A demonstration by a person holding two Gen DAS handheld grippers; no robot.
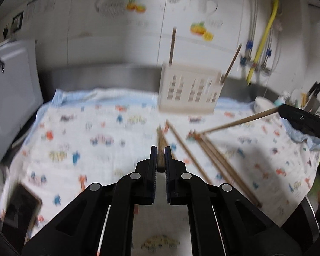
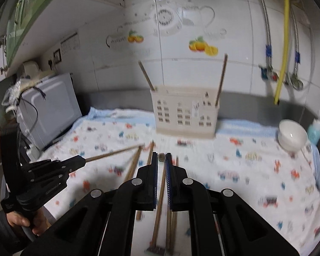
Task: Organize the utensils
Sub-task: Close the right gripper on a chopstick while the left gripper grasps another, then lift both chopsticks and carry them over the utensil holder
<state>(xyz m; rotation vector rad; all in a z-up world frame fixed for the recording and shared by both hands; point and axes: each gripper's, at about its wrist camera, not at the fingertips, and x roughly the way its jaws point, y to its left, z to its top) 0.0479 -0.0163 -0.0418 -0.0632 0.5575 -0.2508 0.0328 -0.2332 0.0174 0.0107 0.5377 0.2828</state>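
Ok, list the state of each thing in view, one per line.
Left gripper: shut on a chopstick, lifted off the cloth.
Right gripper: shut on a chopstick, end-on to the camera.
Holder: upright, two chopsticks standing in it.
Loose chopsticks: lying on the cloth.
Bowl: upright on the cloth.

Dim indoor light, motion-blurred fisheye views

Patterned cloth (image 1: 100, 140) and holder (image 2: 184, 113) smeared; glare on wall tiles (image 2: 160, 0) at upper centre; soft shadows lower right; dark vignette bends the corners; near gripper fingers (image 1: 153, 160) sharp.
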